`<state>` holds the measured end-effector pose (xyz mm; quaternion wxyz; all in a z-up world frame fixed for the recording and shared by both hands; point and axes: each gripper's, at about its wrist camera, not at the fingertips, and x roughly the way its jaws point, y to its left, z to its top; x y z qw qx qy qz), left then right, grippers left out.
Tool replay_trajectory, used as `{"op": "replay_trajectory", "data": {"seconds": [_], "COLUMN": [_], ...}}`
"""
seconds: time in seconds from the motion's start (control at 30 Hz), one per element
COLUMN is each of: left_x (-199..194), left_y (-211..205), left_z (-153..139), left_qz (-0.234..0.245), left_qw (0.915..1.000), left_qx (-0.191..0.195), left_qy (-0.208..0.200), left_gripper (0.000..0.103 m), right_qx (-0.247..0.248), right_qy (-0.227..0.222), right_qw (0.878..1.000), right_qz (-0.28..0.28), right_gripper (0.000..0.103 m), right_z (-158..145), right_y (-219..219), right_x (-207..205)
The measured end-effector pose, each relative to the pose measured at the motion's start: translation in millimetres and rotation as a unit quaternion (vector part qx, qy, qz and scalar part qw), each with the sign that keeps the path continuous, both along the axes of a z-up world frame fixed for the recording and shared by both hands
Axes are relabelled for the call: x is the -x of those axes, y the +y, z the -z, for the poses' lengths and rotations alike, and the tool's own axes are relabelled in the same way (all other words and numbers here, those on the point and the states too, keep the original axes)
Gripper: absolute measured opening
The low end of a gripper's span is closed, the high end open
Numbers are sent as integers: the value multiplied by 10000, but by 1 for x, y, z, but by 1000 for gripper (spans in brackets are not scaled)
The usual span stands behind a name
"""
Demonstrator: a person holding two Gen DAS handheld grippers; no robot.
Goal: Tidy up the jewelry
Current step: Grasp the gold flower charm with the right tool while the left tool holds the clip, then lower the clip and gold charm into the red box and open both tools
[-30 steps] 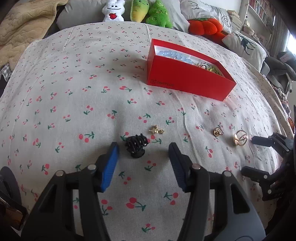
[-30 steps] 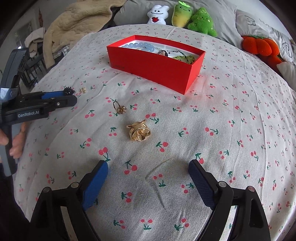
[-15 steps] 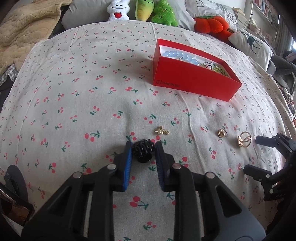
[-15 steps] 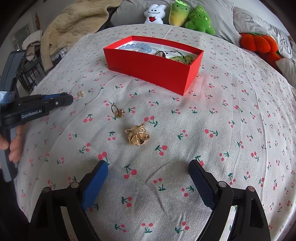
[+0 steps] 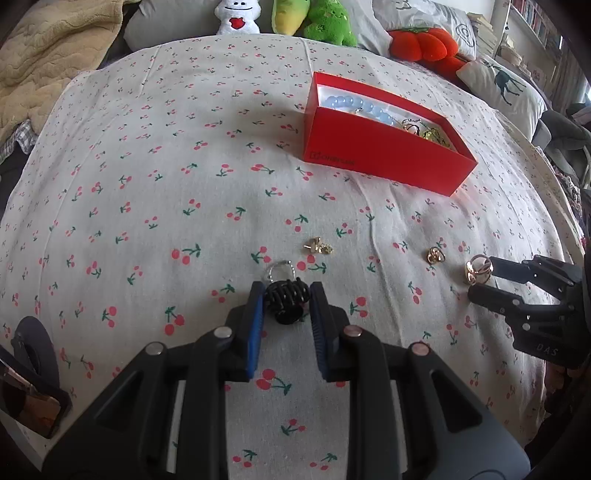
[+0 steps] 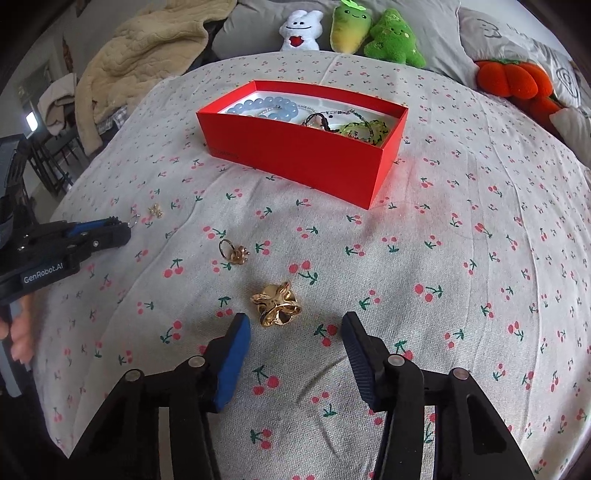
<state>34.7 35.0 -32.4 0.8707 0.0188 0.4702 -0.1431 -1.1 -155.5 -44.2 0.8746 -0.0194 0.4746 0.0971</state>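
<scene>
My left gripper (image 5: 286, 295) is shut on a small black claw clip (image 5: 286, 301) and holds it just above the cherry-print bedspread; a thin silver ring (image 5: 280, 267) shows at its tip. A gold earring (image 5: 317, 247) and a gold ring (image 5: 435, 255) lie further on. My right gripper (image 6: 295, 328) is open, its fingers either side of a large gold flower ring (image 6: 276, 304) on the cloth. The small gold ring also shows in the right wrist view (image 6: 232, 252). The red box (image 6: 303, 147) holds blue beads (image 6: 264, 107) and green jewelry.
Plush toys (image 6: 347, 29) and an orange pumpkin cushion (image 6: 511, 79) line the far edge of the bed. A beige blanket (image 6: 147, 48) lies at the far left. The left gripper (image 6: 74, 240) shows at the left of the right wrist view.
My left gripper has shut on the black clip and lifted it slightly. My right gripper has moved forward and narrowed, so that the gold flower ring now lies between its fingertips.
</scene>
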Motion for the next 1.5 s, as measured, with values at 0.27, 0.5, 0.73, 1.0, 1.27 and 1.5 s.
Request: {"op": "replay_trajectory", "data": {"seconds": [0.27,0.5,0.73,1.0,1.27,1.5], "left_x": [1,0,-10,-36,-73,-104], "left_y": [-3,-5,-9,-27,-53,-70], "left_z": [-3,-10,-23,-47,-61,-50], "left_qz": [74,87,82,191,448,495], "left_qw": [10000,9999,9997,9985,9946,9942], "left_qx": [-25,54,246,471,804,842], "left_qy": [-2,-19,-13,-183,-474,-458], "left_gripper": [26,26,26,26,26,26], "right_qx": [-44,-166,-304,-489,-703,-739], "right_qy": [-22,17,-19,-367,-623,-640], "right_qw": [9998,9998,9995,9980,9948,9942], "right_qz": [-167,-128,17,157,400,438], "right_gripper": [28,23,23,23,23,23], "right_z": [-1,-2,-13,-48,-72,-67], "right_y": [7,4,-1,-7,-18,-33], "right_x": [-2,-6,-11,-32,-67,-94]}}
